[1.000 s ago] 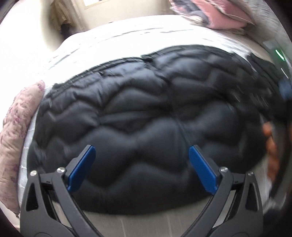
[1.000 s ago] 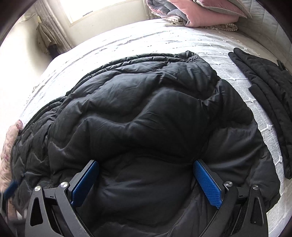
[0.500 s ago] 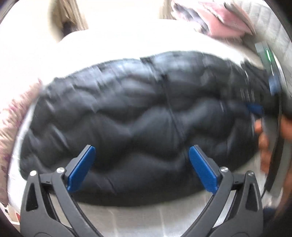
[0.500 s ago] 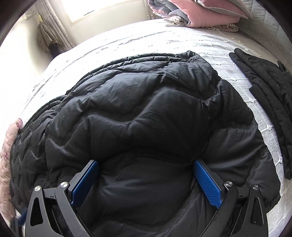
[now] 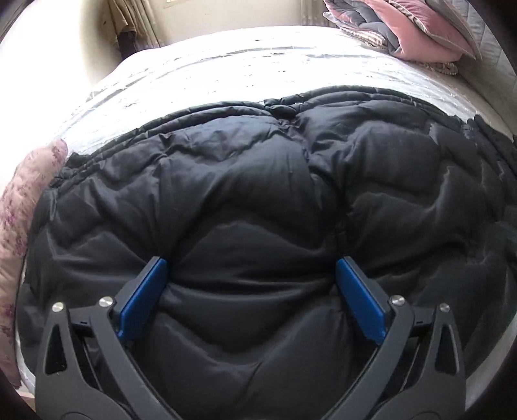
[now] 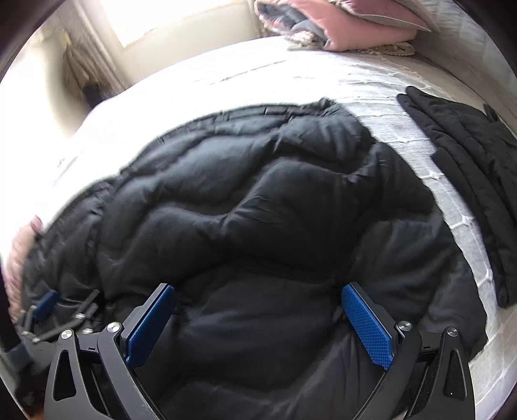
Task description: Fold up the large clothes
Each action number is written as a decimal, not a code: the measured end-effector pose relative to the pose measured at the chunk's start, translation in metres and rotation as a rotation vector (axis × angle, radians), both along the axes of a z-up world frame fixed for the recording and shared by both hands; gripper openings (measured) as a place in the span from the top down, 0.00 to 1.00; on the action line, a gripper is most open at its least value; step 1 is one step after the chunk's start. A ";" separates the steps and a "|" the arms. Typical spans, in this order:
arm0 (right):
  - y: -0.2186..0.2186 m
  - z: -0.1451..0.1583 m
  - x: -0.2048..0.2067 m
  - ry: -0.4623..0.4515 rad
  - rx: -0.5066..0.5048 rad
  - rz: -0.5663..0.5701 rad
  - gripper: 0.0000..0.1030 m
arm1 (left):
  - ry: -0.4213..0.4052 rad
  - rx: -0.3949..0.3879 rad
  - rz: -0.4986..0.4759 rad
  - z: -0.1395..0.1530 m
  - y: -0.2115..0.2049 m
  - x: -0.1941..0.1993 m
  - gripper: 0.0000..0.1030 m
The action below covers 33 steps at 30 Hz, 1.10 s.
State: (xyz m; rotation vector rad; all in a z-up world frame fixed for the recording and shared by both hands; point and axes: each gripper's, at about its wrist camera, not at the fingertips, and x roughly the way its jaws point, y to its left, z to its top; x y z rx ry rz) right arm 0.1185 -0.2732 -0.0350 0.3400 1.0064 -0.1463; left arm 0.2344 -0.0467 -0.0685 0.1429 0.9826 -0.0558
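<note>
Each wrist camera looks forward between its own spread blue fingers, low and close over the black puffer jacket (image 5: 258,200). Both views share the jacket and the far pink bedding (image 6: 349,22); the right view also catches the left gripper (image 6: 48,307) at its left edge.

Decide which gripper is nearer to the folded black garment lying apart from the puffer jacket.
Right. The right gripper is over the puffer jacket, with the folded black garment just beyond. The left gripper sits at the jacket's far side.

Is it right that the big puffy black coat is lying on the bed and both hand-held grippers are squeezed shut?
Not quite. The puffy black coat does lie on the bed, but the left hand-held gripper and right hand-held gripper are both open, blue pads wide apart. Each wrist view shows its own.
</note>
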 end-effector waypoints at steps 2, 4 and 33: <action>-0.013 0.011 -0.020 -0.067 0.046 -0.066 0.00 | 0.002 -0.008 0.001 0.000 0.000 0.002 0.00; -0.031 0.021 -0.042 -0.125 0.066 -0.155 0.00 | 0.004 -0.007 -0.001 0.002 0.003 0.000 0.00; -0.112 -0.049 -0.077 -0.220 0.733 -0.504 0.82 | 0.005 -0.052 0.010 0.003 0.011 -0.005 0.00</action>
